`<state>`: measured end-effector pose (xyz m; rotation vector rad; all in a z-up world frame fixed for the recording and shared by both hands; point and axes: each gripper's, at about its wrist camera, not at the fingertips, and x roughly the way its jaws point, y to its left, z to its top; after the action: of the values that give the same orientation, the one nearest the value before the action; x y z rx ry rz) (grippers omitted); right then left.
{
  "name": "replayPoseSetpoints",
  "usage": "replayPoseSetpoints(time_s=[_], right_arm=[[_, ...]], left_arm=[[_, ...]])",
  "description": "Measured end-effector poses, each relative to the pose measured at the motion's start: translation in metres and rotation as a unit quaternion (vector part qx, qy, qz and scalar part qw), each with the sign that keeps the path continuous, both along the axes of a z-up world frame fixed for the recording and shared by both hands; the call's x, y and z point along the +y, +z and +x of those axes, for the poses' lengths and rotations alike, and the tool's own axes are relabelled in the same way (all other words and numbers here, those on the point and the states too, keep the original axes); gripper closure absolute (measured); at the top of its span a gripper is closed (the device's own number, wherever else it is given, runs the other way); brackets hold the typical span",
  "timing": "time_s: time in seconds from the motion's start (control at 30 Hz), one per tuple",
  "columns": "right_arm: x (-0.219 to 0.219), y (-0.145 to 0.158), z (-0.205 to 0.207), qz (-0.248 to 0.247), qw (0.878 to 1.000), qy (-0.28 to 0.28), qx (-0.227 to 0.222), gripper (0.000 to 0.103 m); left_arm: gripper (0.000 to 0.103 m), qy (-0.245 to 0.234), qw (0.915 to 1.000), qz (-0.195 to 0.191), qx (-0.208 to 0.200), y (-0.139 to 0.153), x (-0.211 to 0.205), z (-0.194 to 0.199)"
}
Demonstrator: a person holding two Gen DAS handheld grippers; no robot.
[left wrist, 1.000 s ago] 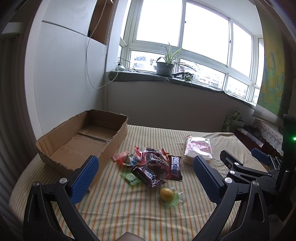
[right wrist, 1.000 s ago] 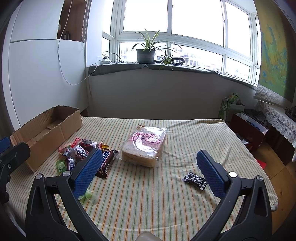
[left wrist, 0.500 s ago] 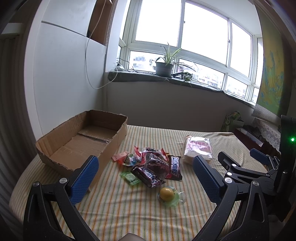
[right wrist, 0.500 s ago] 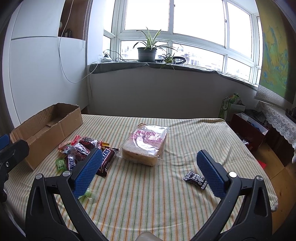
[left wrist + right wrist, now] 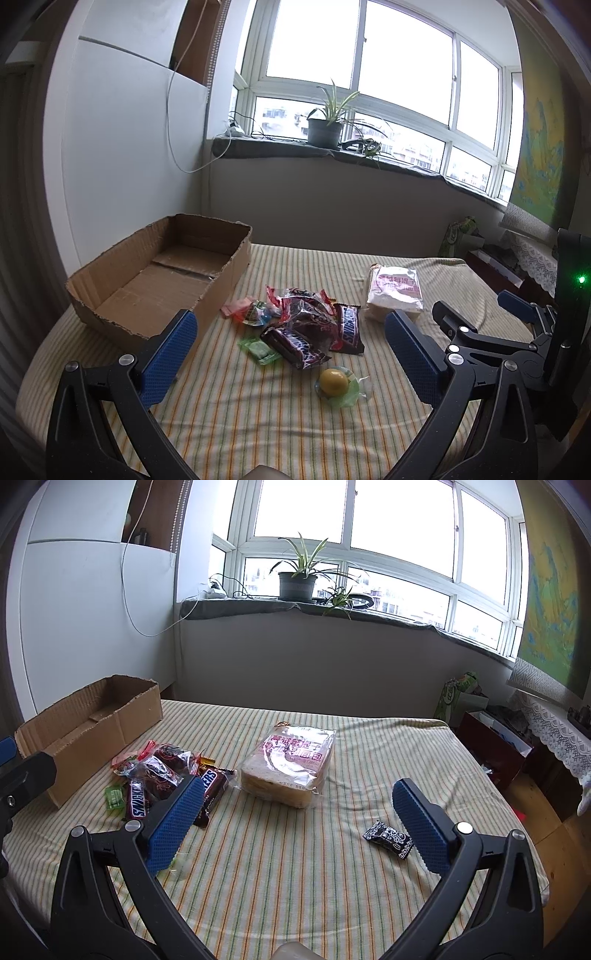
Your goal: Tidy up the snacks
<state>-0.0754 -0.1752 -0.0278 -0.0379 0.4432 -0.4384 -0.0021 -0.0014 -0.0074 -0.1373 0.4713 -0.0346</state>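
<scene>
1. Left gripper [image 5: 291, 354] is spread wide, nothing between the blue pads, hovering above the striped tablecloth [image 5: 258, 424] w/ the snack pile ahead of it.
2. Right gripper [image 5: 297, 823] same deal: wide apart, holding nothing, up off the table.
3. Cardboard box [image 5: 122, 299] sits at the table's left side, top open, nothing inside afaict.
4. Snack pile is just right of the box: two Snickers bars [image 5: 347, 328], one upright-ish & one lying angled in front, tangled w/ a clear crinkly bag of dark-red wrapped stuff [image 5: 306, 314].
5. Small pink & multicolour candies [image 5: 247, 312] lie between the pile and the box wall, near the box but can't tell if touching.
6. Green candy packet [image 5: 260, 349] is just left of the front Snickers.
7. Yellow ball-shaped sweet in a clear green wrapper [image 5: 334, 384] sits on its own, nearer the left cam than the pile.
8. Bagged sliced bread [image 5: 291, 768] w/ red print lies mid-table, right of the pile, apart from it.
9. Small black-and-white candy packet [image 5: 388, 838] lies alone toward the right edge, close by the right gripper's right finger in the right view.
10. Potted plant [image 5: 297, 579] on the window sill behind.
</scene>
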Motion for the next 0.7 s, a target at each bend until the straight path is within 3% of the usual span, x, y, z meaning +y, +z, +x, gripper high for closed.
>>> replayPoseSetpoints(time_s=[0.23,0.37,0.63,0.7], right_arm=[[-0.002,-0.007,0.003,-0.01,1.0,0.007,0.013,0.0],[-0.006,-0.011,0.004,0.012,0.999,0.031,0.023,0.0],[-0.004,-0.029,0.009,0.021,0.996,0.075,0.051,0.0],[-0.006,-0.033,0.009,0.034,0.994,0.087,0.054,0.006]], left_arm=[[0.002,-0.003,0.9998,-0.003,0.018,-0.009,0.009,0.008],[0.007,-0.004,0.9998,-0.005,0.02,-0.011,0.017,0.009],[0.029,-0.017,0.9983,-0.032,0.045,-0.024,0.029,0.018],[0.037,-0.026,0.9971,-0.042,0.059,-0.031,0.029,0.022]])
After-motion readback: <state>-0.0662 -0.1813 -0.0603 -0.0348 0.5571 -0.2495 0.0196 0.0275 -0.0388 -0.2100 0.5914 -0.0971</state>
